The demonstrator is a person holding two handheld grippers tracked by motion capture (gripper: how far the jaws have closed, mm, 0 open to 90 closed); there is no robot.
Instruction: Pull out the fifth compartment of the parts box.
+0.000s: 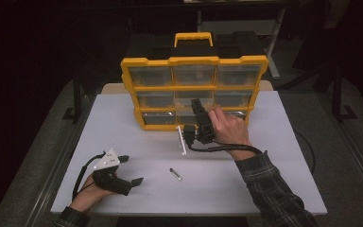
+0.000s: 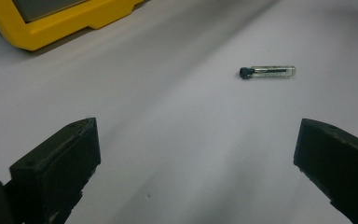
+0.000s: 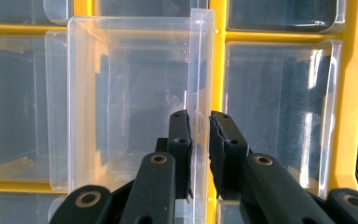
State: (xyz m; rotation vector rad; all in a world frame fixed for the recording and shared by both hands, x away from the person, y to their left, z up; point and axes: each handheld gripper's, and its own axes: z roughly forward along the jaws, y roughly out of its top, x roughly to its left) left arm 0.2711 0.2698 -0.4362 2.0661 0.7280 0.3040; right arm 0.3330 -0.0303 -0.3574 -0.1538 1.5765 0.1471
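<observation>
The yellow organizer case [image 1: 194, 90] stands upright at the far middle of the white table [image 1: 123, 189], handle up, its clear bins facing the person. The right gripper [image 3: 199, 122] pinches one side wall of a clear drawer bin [image 3: 121, 107] in the lower middle row, pulled partly out, its long axis pointing out of the case front. The left gripper [image 1: 126, 169] rests near the front left edge, jaws spread and empty, aimed at a small vial [image 2: 268, 72] lying flat, black cap toward the case.

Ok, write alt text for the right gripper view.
The right hand-held gripper has its two black jaws shut on the thin side wall of a clear plastic drawer, which is pulled out of a yellow organizer with more clear drawers around it.
</observation>
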